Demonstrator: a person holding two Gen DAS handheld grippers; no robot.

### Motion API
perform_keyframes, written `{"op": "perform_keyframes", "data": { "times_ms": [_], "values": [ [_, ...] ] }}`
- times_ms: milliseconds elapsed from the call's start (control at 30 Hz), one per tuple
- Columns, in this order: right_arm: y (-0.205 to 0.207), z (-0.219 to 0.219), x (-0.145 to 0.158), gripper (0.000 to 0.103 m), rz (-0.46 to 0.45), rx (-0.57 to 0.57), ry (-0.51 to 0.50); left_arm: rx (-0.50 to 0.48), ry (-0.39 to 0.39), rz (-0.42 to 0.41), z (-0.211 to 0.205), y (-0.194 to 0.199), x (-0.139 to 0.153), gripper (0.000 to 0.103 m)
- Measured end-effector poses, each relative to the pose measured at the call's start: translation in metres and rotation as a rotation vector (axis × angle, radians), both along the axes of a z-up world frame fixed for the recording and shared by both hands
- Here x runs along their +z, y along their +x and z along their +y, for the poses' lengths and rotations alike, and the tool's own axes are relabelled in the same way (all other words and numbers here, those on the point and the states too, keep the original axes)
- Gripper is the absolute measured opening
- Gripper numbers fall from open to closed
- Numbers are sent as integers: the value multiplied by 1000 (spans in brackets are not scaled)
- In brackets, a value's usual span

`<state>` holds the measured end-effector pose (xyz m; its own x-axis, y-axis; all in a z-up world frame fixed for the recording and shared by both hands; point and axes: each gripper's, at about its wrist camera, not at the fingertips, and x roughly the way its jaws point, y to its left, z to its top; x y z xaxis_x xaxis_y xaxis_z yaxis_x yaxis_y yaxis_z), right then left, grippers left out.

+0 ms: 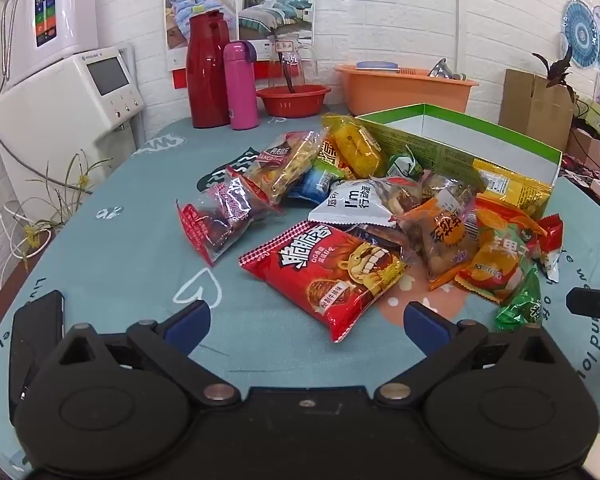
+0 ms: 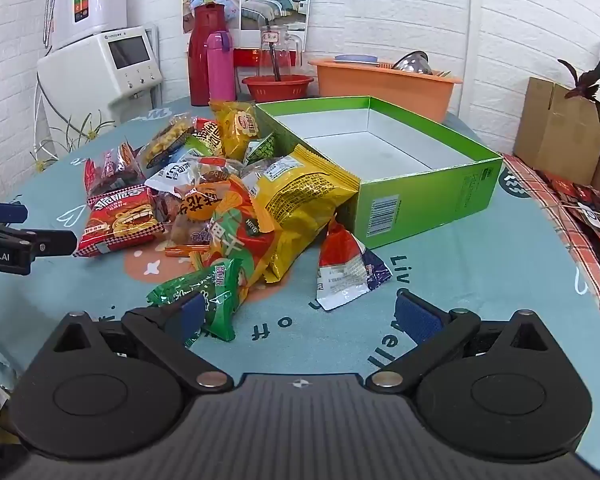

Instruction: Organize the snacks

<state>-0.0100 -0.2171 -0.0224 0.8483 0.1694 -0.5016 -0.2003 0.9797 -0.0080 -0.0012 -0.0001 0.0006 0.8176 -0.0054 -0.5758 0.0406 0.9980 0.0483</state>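
Right wrist view: right claw (image 2: 296, 316) spread and holding nothing, green packet (image 2: 204, 296) touching its left finger, empty box (image 2: 432, 188) ahead to the right; left claw (image 1: 306, 320) also spread, red bag (image 1: 328, 272) just ahead, lying diagonally on the bench (image 1: 140, 208).

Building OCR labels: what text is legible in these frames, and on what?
"Robot.AI": on the left gripper body.
"I'm": white snack packet.
"脆脆香": red snack packet.
"HRYO": orange-green packet.
"Liv", "of": teal tablecloth lettering, cut off.
Green box barcode and print, yellow packet back print: too small.
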Motion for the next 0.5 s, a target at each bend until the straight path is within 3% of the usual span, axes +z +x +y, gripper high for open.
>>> {"op": "perform_keyframes", "data": {
  "times_ms": [500],
  "values": [
    [-3,-2,-1,103,-3,6,19,-21,3,12,-4,-6,2,103]
  ]
}}
